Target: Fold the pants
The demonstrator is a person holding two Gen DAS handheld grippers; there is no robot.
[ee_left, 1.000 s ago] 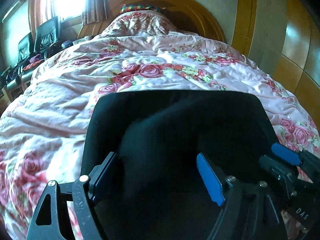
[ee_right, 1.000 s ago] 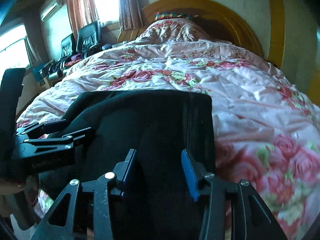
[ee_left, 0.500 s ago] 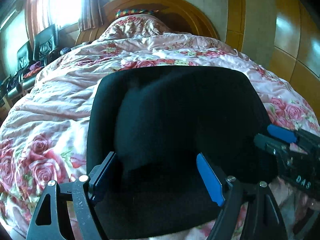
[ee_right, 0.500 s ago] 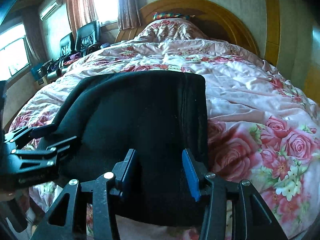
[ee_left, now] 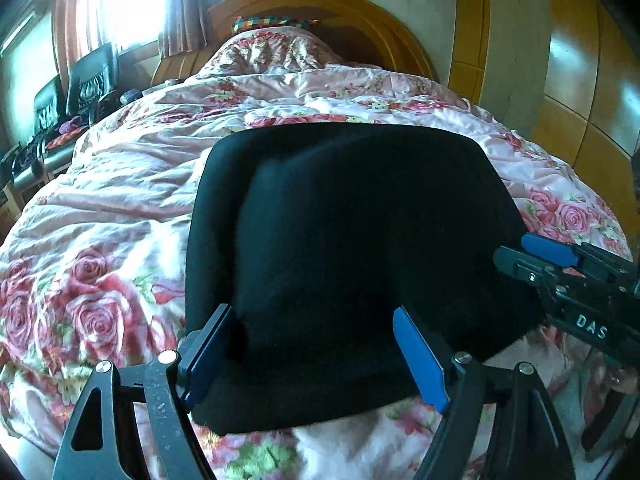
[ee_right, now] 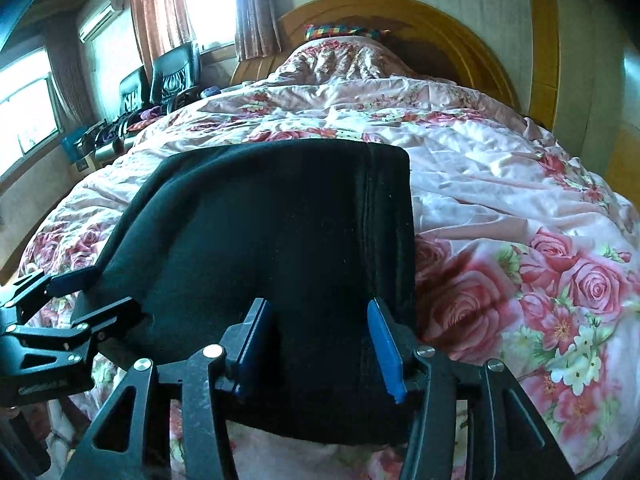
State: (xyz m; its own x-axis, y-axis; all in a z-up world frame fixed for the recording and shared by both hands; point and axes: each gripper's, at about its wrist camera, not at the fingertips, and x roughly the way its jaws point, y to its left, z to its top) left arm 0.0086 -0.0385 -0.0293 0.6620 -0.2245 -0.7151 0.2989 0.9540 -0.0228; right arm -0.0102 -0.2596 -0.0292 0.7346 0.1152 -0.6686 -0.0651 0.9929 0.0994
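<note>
Our left tongs [ee_left: 316, 354] stand spread and our right tongs [ee_right: 320, 346] are opening over the folded black pants [ee_left: 352, 248]; catching cloth could undo the fold.

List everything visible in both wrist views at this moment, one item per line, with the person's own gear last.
pants: one, black, folded, lying on the quilt near the bed's near edge
quilt: one, pink with roses, covering the bed
headboard: one, orange wood, far end
chairs: two, black, under the window on the left
curtains: reddish, at the window
left gripper: blue pads, straddling the pants
right gripper: blue pads, jaws opening, pants between them
</note>
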